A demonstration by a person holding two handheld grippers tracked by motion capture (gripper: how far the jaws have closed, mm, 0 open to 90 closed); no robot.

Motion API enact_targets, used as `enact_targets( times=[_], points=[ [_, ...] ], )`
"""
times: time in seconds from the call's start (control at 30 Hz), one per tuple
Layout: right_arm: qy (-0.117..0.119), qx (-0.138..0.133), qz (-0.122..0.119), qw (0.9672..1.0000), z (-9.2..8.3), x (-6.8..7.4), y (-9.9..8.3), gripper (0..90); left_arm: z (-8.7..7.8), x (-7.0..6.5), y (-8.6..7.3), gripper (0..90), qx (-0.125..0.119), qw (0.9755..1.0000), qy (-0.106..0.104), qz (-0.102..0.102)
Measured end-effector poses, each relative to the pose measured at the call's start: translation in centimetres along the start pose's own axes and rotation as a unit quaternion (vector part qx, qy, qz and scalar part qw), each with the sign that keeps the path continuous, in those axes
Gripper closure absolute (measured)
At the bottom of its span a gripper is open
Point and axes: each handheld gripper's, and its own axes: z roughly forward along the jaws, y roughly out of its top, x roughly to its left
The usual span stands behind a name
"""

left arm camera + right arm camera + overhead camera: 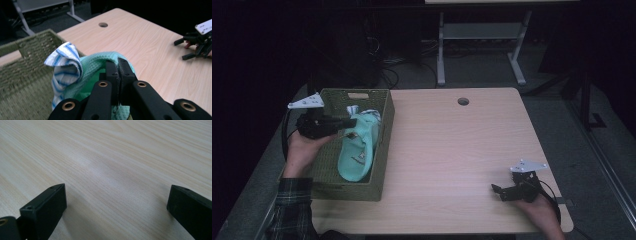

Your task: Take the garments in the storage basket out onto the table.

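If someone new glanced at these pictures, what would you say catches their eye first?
Most likely the mint-green cloth, pinched by the left gripper and hanging over the woven green basket at the table's left edge. A blue-and-white striped cloth sits bunched against it. Far off at the table's right front corner, the right gripper rests open on bare wood.

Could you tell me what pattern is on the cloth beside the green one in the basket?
The striped cloth is white with blue stripes, clearest in the left gripper view.
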Motion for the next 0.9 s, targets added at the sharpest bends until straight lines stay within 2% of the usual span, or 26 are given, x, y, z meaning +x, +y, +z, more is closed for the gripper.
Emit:
enact_targets(
  times=[0.3,0.53,0.9],
  points=[
    [0.0,0.0,0.0,1.0,0.0,0.0,0.0,2.1,-0.5,-0.6,1.9,88.3,-0.023,0.9997,-0.009,0.007],
    [0.0,0.0,0.001,1.0,0.0,0.0,0.0,2.1,-0.4,-1.5,3.8,88.3,-0.03,0.9992,-0.012,0.022],
    [0.0,0.0,0.0,1.0,0.0,0.0,0.0,2.1,0.4,-3.0,6.7,88.3,-0.046,0.9975,-0.029,0.046]
  ],
)
